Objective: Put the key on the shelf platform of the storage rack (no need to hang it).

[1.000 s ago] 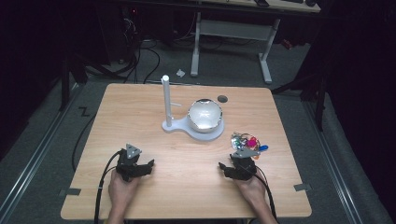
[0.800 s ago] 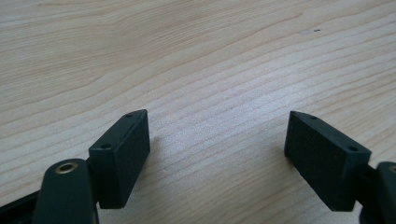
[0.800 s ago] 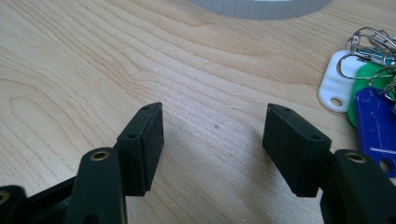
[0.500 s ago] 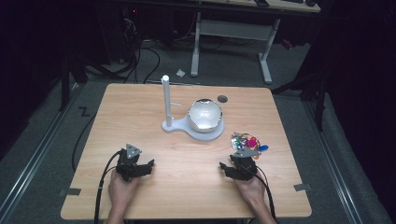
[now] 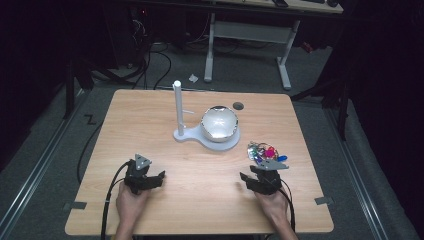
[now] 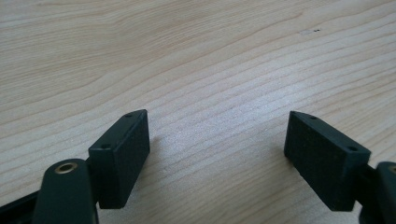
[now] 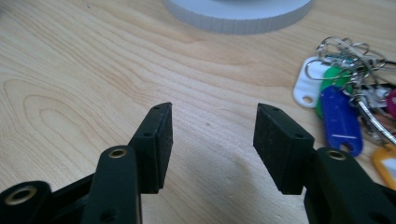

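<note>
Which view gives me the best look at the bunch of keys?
The right gripper view: the bunch of keys lies close, its coloured tags and rings distinct, right of the open right gripper. The high view shows it small; the left gripper view shows bare table.

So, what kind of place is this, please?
Probably a lab or workshop set up for recording, not a home: a light wooden table on grey carpet, black cables across the floor, and a white-legged desk behind, in a dark room.
</note>
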